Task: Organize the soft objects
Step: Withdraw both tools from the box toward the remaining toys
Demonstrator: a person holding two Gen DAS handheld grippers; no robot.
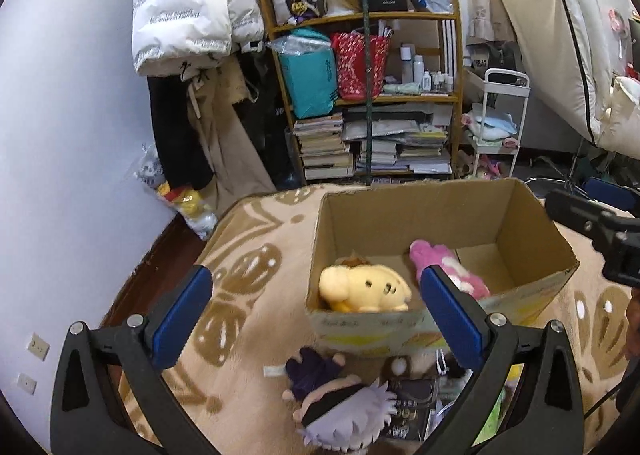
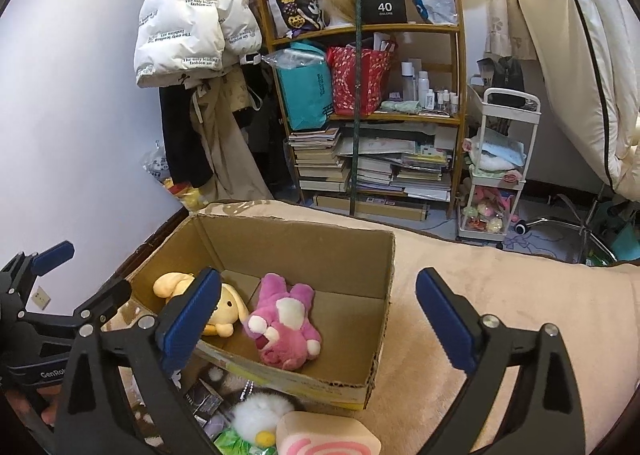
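Observation:
An open cardboard box (image 1: pixel 528 223) (image 2: pixel 304 247) stands on a beige patterned blanket. Inside lie a yellow dog plush (image 1: pixel 362 289) (image 2: pixel 228 309) and a pink bear plush (image 1: pixel 452 267) (image 2: pixel 286 321). In front of the box a doll with purple clothes and pale lilac hair (image 1: pixel 340 399) lies on the blanket, under my open left gripper (image 1: pixel 316 315). My right gripper (image 2: pixel 318 319) is open above the box's near side, with the pink bear lying below it, untouched. A white fluffy plush (image 2: pixel 258 413) and a pink swirl cushion (image 2: pixel 326 435) lie near its base.
The blanket (image 2: pixel 500 295) stretches out to the right of the box. A wooden shelf (image 1: pixel 360 95) packed with books and bags stands behind, with hanging coats (image 1: pixel 192 15) to its left, a white cart (image 2: pixel 496 183) to its right. A dark packet (image 1: pixel 412 395) lies by the doll.

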